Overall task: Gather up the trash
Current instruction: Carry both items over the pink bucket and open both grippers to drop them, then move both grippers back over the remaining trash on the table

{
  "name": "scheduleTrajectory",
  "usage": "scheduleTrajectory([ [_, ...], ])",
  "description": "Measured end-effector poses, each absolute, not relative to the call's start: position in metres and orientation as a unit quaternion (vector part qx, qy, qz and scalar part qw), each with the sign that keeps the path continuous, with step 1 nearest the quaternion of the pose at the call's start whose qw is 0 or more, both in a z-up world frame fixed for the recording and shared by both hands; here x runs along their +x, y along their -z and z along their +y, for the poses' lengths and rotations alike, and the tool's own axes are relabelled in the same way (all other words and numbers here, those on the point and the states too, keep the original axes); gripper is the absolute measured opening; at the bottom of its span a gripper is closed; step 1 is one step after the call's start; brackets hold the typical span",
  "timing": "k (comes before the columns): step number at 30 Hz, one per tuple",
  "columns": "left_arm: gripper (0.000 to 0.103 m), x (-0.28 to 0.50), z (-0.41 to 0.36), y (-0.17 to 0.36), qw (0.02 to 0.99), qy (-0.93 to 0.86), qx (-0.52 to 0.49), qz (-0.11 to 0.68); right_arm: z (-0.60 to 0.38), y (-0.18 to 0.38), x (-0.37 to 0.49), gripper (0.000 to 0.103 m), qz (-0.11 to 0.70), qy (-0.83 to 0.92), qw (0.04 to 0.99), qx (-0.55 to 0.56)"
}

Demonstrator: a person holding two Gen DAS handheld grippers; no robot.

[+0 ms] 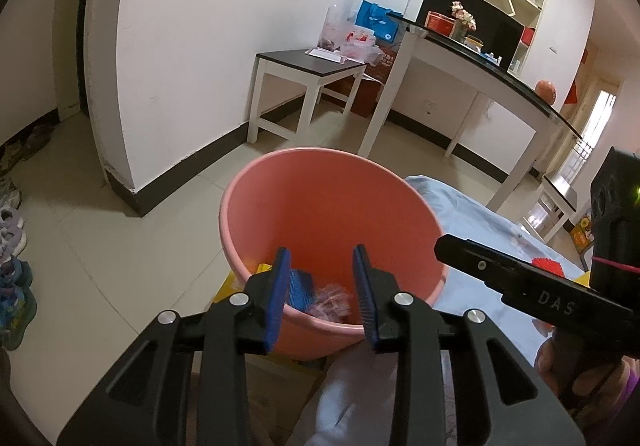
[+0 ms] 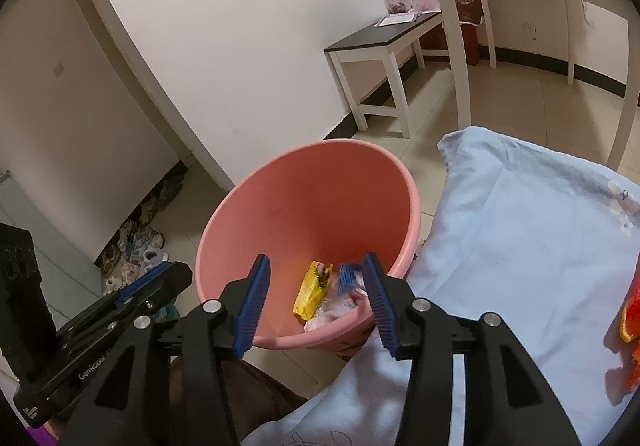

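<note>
A pink plastic bucket (image 1: 320, 206) (image 2: 312, 198) stands on the tiled floor beside a table draped in a light blue cloth (image 2: 520, 246). At its bottom lie a yellow wrapper (image 2: 312, 290), a blue ridged piece (image 2: 347, 277) and a clear crumpled wrapper (image 1: 330, 300). My left gripper (image 1: 322, 278) hangs over the bucket's near rim, open, nothing between its blue pads. My right gripper (image 2: 316, 294) hovers over the same rim, open and empty too. The right gripper shows from the side in the left wrist view (image 1: 500, 266), the left gripper at the lower left of the right wrist view (image 2: 132, 298).
An orange and red item (image 2: 632, 318) lies on the cloth at the right. A low dark-topped bench (image 1: 308, 66) and a long glass-topped table (image 1: 500, 74) stand against the white wall. Shoes (image 1: 12, 246) line the floor at the left. A yellow box (image 1: 228, 286) sits beside the bucket.
</note>
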State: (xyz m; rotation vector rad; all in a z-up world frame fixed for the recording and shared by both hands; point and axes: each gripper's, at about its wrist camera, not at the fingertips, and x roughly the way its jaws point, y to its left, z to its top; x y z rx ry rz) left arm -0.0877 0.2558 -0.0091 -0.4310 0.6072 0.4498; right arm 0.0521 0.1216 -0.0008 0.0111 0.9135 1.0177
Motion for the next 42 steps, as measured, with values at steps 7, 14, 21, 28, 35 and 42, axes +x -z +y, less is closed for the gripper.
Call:
scheduleTrajectory([
  [7, 0.033, -0.087, 0.252, 0.006, 0.906, -0.205, -0.226, 0.293, 0.103, -0.008, 0.045, 0.05, 0.408, -0.47, 0.782, 0.01],
  [14, 0.033, -0.083, 0.24, 0.001, 0.91, -0.198, -0.211, 0.296, 0.081, -0.021, 0.035, 0.05, 0.393, -0.464, 0.794, 0.012],
  [21, 0.033, -0.079, 0.222, -0.004, 0.917, -0.185, -0.194, 0.296, 0.049, -0.027, 0.029, 0.05, 0.385, -0.452, 0.804, 0.02],
  [28, 0.033, -0.068, 0.199, -0.008, 0.924, -0.158, -0.178, 0.299, 0.009, -0.027, 0.025, 0.05, 0.381, -0.427, 0.819, 0.025],
  [35, 0.033, -0.056, 0.173, -0.007, 0.93, -0.126, -0.163, 0.305, -0.039, -0.021, 0.024, 0.05, 0.385, -0.388, 0.837, 0.029],
  [42, 0.033, -0.039, 0.141, -0.005, 0.935, -0.08, -0.142, 0.316, -0.097, -0.008, 0.029, 0.05, 0.39, -0.331, 0.858, 0.047],
])
